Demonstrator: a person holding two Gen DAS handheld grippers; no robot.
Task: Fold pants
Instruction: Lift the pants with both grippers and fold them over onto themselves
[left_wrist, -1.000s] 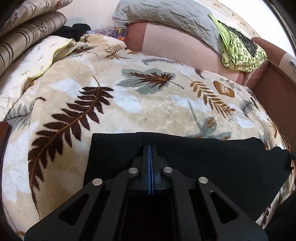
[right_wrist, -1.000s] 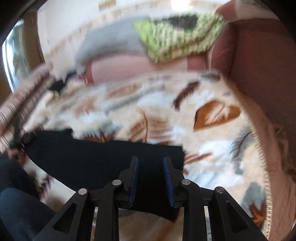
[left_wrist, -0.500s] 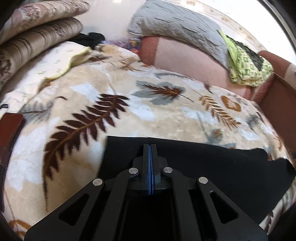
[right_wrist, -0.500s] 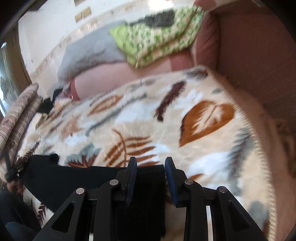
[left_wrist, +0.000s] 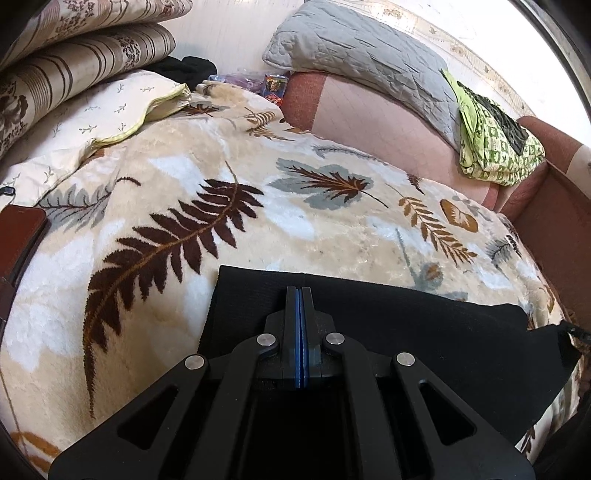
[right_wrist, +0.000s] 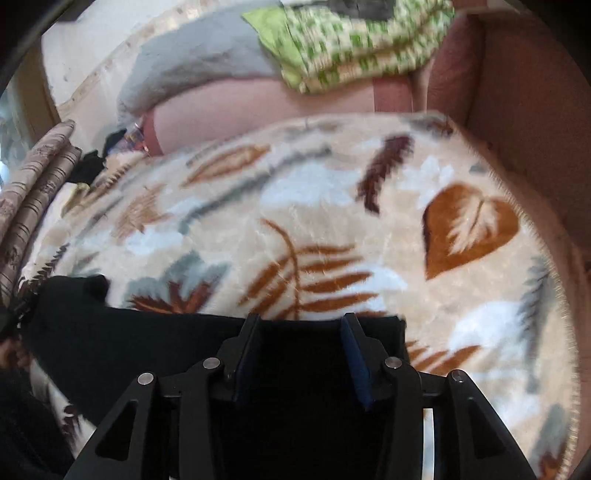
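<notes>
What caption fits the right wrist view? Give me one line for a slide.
Right gripper opening above black pants laid flat on a leaf-print blanket, green cloth behind.

Black pants (right_wrist: 155, 343), perhaps folded, under blurred gripper-frame.

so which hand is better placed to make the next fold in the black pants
Probably the left. The left gripper is shut over the pants, apparently pinching them, while the right gripper is opening over the cloth, gripping nothing.
</notes>
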